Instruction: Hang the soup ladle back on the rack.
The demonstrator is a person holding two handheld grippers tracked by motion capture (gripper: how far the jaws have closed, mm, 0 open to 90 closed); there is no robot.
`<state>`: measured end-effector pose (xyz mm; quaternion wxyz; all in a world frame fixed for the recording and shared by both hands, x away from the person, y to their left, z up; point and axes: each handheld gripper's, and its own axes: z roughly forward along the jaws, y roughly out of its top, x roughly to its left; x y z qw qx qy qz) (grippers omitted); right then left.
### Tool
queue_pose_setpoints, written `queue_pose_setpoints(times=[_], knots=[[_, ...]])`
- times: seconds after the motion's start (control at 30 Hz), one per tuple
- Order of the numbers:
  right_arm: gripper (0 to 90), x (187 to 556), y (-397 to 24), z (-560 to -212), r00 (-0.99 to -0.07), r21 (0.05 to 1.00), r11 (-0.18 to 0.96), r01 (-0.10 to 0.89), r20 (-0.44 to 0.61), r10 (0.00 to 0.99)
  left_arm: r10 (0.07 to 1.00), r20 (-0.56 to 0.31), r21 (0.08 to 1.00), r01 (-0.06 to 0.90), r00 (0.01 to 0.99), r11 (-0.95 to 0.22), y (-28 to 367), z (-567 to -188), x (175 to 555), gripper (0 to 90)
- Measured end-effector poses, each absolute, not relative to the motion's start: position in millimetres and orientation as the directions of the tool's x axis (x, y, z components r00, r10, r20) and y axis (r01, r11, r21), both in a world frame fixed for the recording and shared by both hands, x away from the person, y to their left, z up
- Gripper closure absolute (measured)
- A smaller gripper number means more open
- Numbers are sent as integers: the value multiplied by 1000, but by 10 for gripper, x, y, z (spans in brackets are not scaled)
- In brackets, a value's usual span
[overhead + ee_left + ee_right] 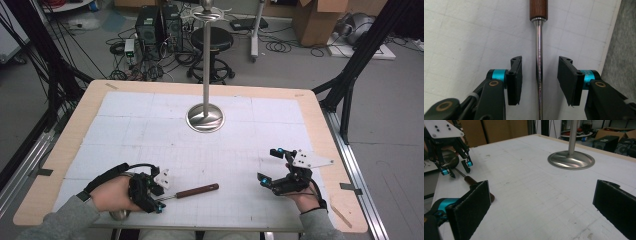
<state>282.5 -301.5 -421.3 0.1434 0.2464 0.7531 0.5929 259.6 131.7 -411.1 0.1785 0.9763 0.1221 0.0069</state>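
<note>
Tall steel stand with round dished base sits on white gridded mat, far centre of wooden-edged table. Near left: wooden-handled metal ladle lying flat, shaft between jaws of left gripper. Near right, well apart: right gripper.

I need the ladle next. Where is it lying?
In the high view, the ladle lies near the table's front edge, left of centre, its metal shaft between the open left gripper jaws.

No legible text or labels
</note>
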Motion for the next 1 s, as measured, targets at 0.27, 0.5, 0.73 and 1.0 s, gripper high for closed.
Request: queue_pose_setpoints(times=[0.27,0.5,0.73,1.0], knots=[[4,2826,-3019,-4212,-838,964,177,196,71,542,223,-6,312,213,975,-926,1333,-4101,2558,598],[4,2827,-3017,-4216,-837,963,179,204,77,542,220,2,279,211,975,-937,1332,-4088,2562,695],[4,2824,-3017,-4213,-837,963,179,199,72,542,232,3,273,222,973,-936,1325,-4083,2560,836],[4,2828,-3014,-4217,-837,962,184,203,73,542,249,26,360,223,968,-906,1408,-4035,2537,841]])
